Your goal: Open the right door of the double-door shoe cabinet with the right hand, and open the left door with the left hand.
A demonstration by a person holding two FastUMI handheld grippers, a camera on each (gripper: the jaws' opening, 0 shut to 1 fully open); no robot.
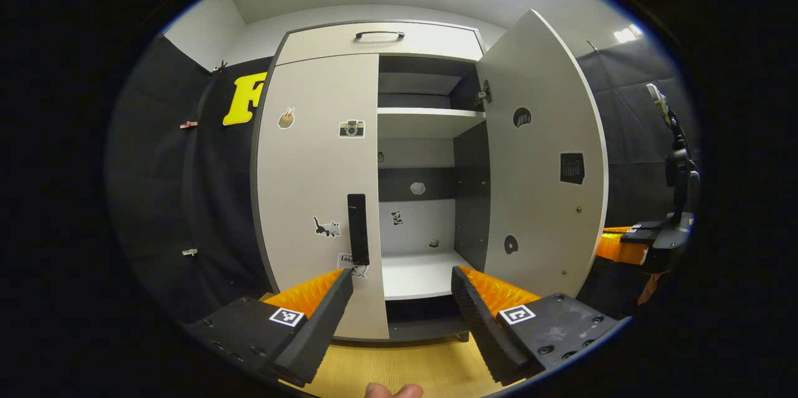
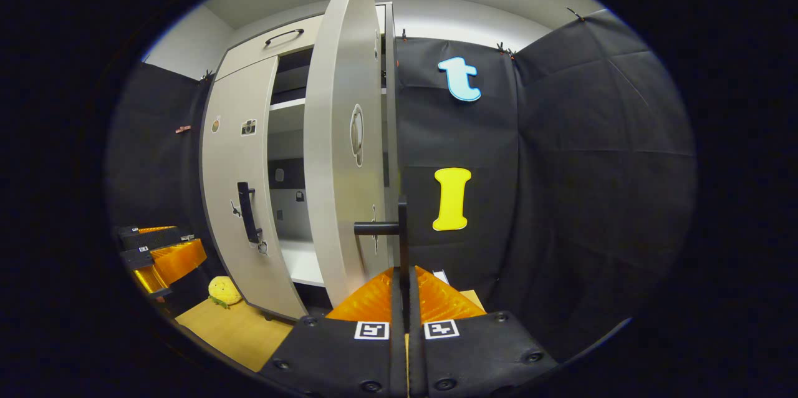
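Observation:
The shoe cabinet's left door (image 1: 312,167) is closed, and its black vertical handle (image 1: 357,228) stands just above my left fingertip. My left gripper (image 1: 402,276) is open a short way in front of the cabinet, astride the left door's inner edge, touching nothing. The right door (image 1: 542,155) is swung well open, showing pale shelves (image 1: 430,120) inside. In the right gripper view that right door (image 2: 340,136) is seen edge-on, and my right gripper (image 2: 405,276) is shut on its black handle (image 2: 401,223). The left gripper (image 2: 162,254) shows far left there, near the left door (image 2: 237,155).
A top drawer (image 1: 380,42) with a black handle sits above the doors. The cabinet stands on a wooden floor (image 1: 399,367). A yellow soft toy (image 2: 223,291) lies on the floor left of the cabinet's base. Black cloth walls close in both sides.

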